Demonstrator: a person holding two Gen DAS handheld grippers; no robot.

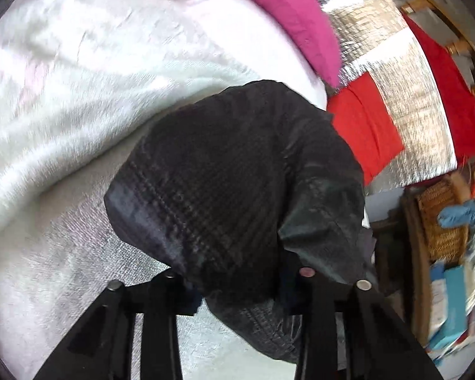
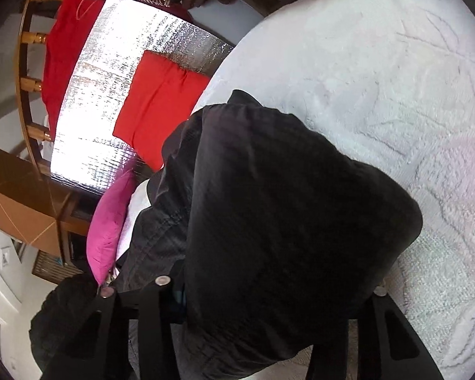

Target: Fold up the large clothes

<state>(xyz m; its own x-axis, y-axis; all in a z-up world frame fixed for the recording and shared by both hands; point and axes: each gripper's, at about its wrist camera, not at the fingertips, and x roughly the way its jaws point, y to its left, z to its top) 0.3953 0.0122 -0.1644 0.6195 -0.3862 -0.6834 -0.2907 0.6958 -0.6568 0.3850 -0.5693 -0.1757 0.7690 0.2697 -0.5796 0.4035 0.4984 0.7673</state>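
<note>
Black jacket (image 1: 237, 174): one | red cloths (image 1: 364, 133): two | pink cushion (image 1: 294, 19): one | left gripper (image 1: 240, 280) and right gripper (image 2: 269, 288): each pinched jacket fabric, fingertips buried.

The jacket (image 1: 237, 171) is black with a faint checked pattern. The blanket (image 2: 380, 72) is white, the pillow (image 1: 294, 19) pink, the far cloth (image 2: 161, 101) red.

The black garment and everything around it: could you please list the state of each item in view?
black garment: bunched, lifted, fabric between both pairs of tongs.
left tongs: closed on the black garment.
right tongs: closed on the black garment.
white blanket: spread out, rumpled.
orange-red cloth: folded, lying flat on the foil mat.
pink garment: unfolded, lying loose.
red garment: draped at the mat's edge.
</note>
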